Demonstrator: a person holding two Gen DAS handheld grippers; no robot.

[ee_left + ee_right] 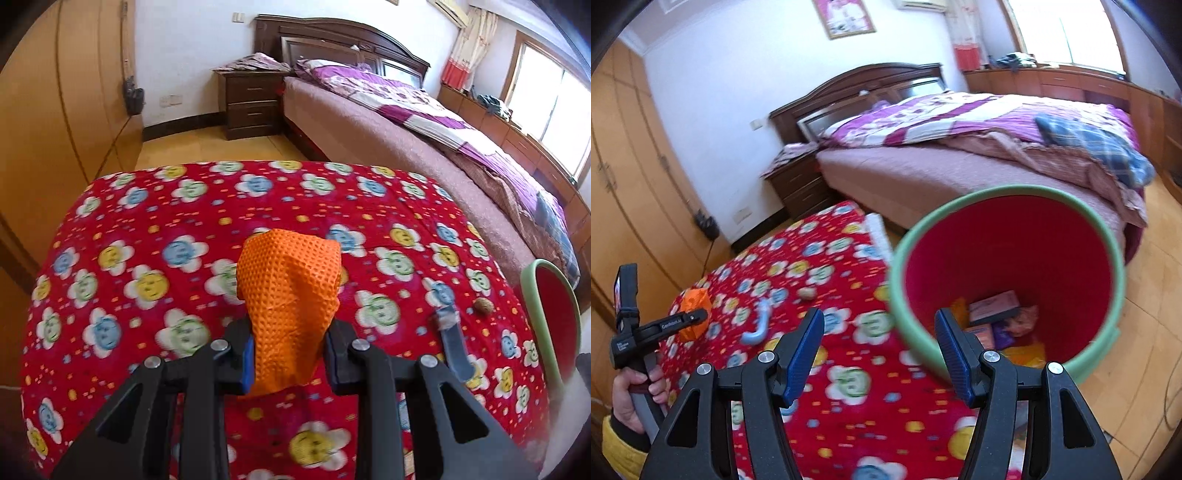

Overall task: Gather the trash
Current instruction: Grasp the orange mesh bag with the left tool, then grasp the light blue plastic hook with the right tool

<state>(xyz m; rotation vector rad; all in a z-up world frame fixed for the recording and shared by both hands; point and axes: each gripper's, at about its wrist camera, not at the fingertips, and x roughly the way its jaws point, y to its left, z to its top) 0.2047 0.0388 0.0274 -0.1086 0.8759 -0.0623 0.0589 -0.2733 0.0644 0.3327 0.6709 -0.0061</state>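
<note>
Orange wrapper point(290, 314): crumpled, waffle-textured, clamped between the blue pads of the left tongs point(289, 358) and lifted above the counter point(147, 229); the same wrapper appears in the right wrist view point(695, 314) near the counter's left edge.

Left tongs: closed on the wrapper, held by a hand point(637, 397) with a yellow sleeve point(617, 446) below it.

Right tongs point(881, 354): jaws apart, nothing between them, poised over the counter's right edge just before the bin.

Bin point(1108, 254): green rim and outside, red inside, tilted so its mouth faces the tongs, beyond the counter's right edge. Inside lie small boxes point(993, 304) and bright wrappers point(1023, 321). A slice of its rim shows in the left wrist view point(532, 295).

Counter: covered by a red cloth printed with smiling flowers.

Blue curved strip point(452, 343): lying flat towards the counter's right edge.

Brown nut-like lump point(481, 305): small, round, just beyond the strip, apart from it.

Surroundings: bed point(369, 122) with purple quilt beyond the counter's far edge, dark nightstand point(251, 103) by its head, wooden wardrobe point(55, 92) on the left, window point(550, 96) on the right.
</note>
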